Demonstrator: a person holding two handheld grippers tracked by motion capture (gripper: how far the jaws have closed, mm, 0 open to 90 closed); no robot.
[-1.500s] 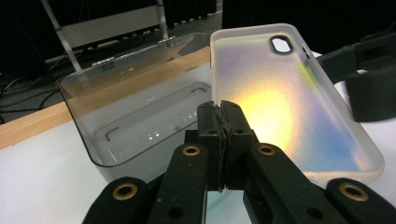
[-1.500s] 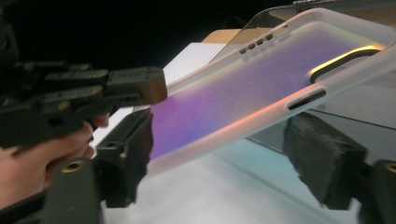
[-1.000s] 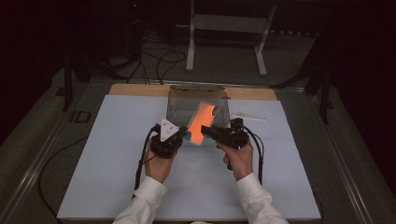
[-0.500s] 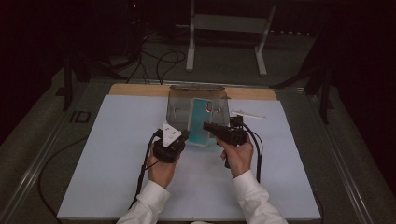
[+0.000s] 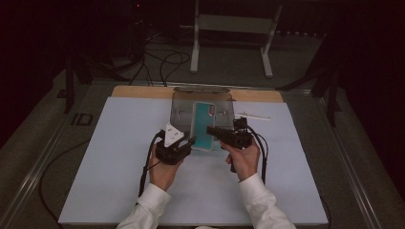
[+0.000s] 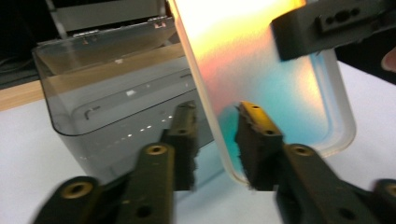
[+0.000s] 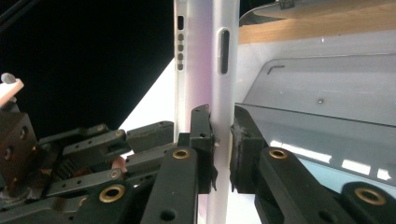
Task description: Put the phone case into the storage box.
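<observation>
Sat in a dark room, with a metal stand [image 5: 234, 28] and loose cables [image 5: 167, 62] on the floor well past both tools. Rested on a grey table [image 5: 334, 157] under a flat white sheet [image 5: 119, 167]. Looked smooth and bare, so probably easy to slide on.

Stood a clear grey box [image 5: 184, 107] just past the tool tips, open on top.

Held up a phone case [image 5: 206, 126] between the two tools, in front of the box. Shone blue-green and orange. Looked thin, light and a bit bendy, and likely slippery on its flat shiny side. Probably best grabbed at the rim, where thicker. Best not squeezed hard in the middle, or might bend or pop out.

Closed the right gripper [image 5: 210, 130] tight on one long edge of the case, with a pad pressed on each side. Left the left gripper [image 5: 188, 143] part way open, its jaws on either side of the case's bottom edge. Showed a small gap at one pad, so not pinched there yet.
</observation>
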